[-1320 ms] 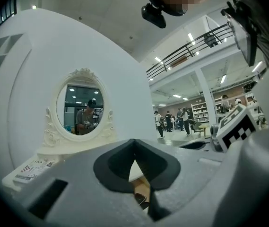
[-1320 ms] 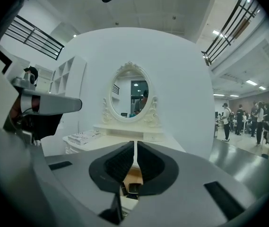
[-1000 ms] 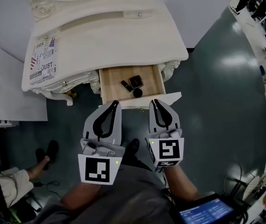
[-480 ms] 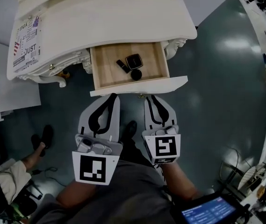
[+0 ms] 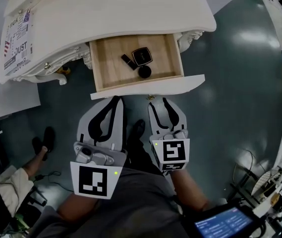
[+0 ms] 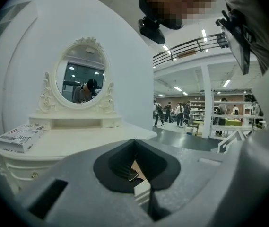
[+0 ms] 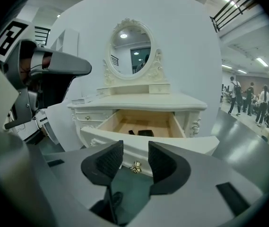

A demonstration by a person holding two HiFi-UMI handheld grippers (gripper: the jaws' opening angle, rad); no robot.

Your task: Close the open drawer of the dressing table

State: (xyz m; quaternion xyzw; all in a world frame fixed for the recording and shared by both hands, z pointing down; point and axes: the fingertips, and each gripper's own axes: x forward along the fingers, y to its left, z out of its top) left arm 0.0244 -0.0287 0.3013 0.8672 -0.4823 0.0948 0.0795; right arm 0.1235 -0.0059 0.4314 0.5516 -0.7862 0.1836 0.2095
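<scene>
Right hand-held gripper: jaws just opening, now spread with nothing pinched; pressed together a second ago. Left hand-held gripper: tips pressed together, empty.

Drawer pulled out of dressing table; closing not begun. Judgement: lining up on drawer front.

Right gripper view alone shows brass knob framed between jaws, untouched. Head view alone shows compact and lipstick inside.

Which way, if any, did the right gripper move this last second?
Yes. The right gripper dropped from overlapping the drawer front to below it; jaws just opened, knob seen between, ungripped.
</scene>
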